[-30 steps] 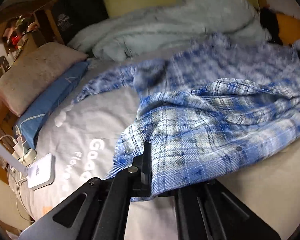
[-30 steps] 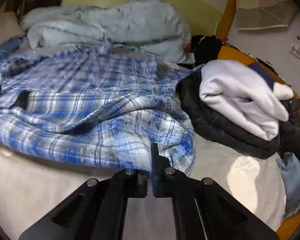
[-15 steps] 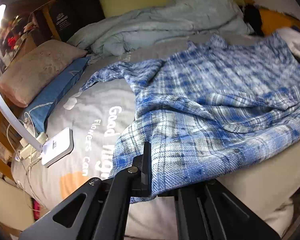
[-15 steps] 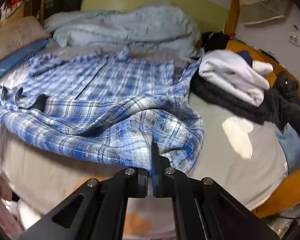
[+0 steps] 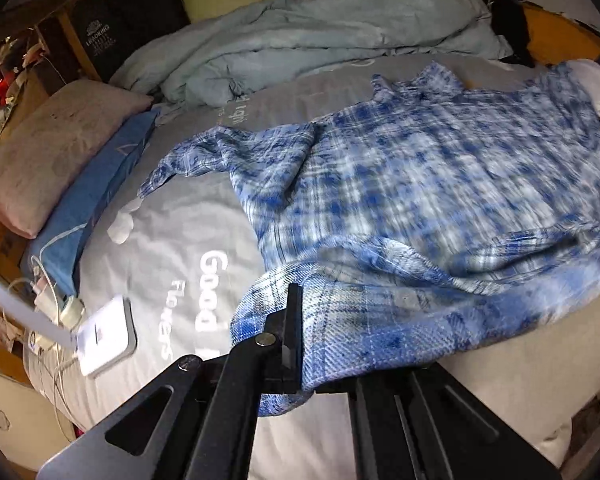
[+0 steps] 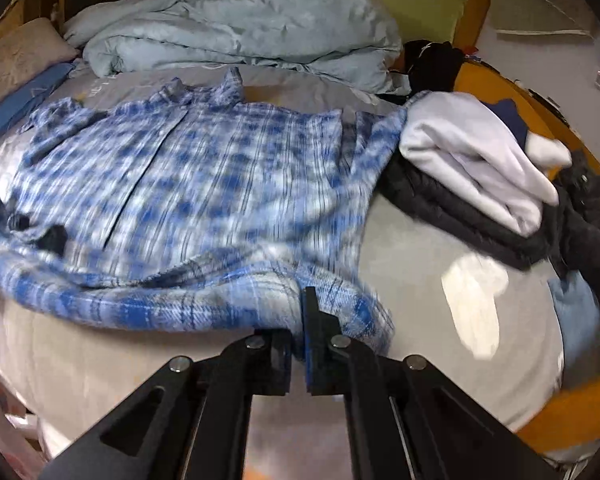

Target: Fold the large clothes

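Compared to a second ago the shirt (image 5: 420, 184) is pulled out flatter across the bed (image 5: 172, 240), with more of its back showing and the hem lifted off the sheet. Left claw (image 5: 304, 336) is clamped on one hem corner, right claw (image 6: 298, 332) on the other. No containers anywhere, just a clothes pile (image 6: 472, 168) beside the shirt.

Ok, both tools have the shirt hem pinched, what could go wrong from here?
The left tool and right tool each pinch only the edge of the plaid shirt, so it may slip out. The left sleeve lies bunched and could fold in crooked. The clothes pile crowds the right side.
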The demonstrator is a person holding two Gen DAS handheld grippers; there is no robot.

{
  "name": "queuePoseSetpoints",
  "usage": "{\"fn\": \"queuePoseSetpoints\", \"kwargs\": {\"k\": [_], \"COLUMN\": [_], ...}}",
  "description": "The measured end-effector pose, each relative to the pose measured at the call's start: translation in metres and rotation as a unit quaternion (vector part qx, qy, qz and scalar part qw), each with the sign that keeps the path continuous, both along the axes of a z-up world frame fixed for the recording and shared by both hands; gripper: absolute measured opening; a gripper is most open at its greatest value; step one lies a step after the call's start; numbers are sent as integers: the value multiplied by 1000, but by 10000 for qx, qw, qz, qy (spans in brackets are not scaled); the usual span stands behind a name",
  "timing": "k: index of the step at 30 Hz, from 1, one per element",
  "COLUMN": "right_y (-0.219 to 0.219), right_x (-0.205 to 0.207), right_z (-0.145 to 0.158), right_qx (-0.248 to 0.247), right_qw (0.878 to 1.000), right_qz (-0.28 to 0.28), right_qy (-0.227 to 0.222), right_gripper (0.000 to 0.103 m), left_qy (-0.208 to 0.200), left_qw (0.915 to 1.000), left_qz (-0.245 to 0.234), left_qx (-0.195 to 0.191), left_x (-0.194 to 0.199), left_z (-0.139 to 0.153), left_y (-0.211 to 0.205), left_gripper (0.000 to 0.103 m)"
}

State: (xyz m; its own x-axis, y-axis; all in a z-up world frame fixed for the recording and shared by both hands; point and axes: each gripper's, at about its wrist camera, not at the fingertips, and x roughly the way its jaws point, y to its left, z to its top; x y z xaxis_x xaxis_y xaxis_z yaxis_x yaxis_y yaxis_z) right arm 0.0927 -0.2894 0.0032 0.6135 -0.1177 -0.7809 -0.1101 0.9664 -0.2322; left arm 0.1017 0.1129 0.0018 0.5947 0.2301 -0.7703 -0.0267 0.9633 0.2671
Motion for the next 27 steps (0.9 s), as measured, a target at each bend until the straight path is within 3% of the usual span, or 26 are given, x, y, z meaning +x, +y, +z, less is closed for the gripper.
{"fn": "queuePoseSetpoints", "kwargs": {"k": [9, 14, 22, 24, 25, 26, 27], "right_y": [8, 3, 17, 17, 16, 14, 12], "right_x": [76, 97, 104, 104, 103, 101, 97], "right_z": [-29, -44, -51, -49, -45, -39, -31], "right_qx": [-198, 37, -274, -194, -104, 42, 217], "right_qw": [9997, 9994, 9993, 9996, 9997, 9996, 9990], "right_qz": [24, 28, 165, 183, 203, 249, 292], "right_qy": [152, 348, 172, 100, 31, -82, -263], "right_gripper": [3, 3, 6, 8, 18, 42, 57], "left_qy": [537, 655, 567, 417, 289, 145, -4], "left_qw": [9977, 9970, 9977, 9988, 9994, 9998, 9998], "left_qz": [412, 411, 367, 244, 186, 150, 123], "left_qx": [18, 30, 53, 98, 86, 6, -165], "left_x": [73, 91, 97, 93, 89, 85, 80], "left_z": [-48, -65, -68, -62, -56, -50, -43], "left_y": [12, 11, 10, 8, 7, 8, 10], "left_gripper": [6, 6, 7, 16, 36, 65, 78]}}
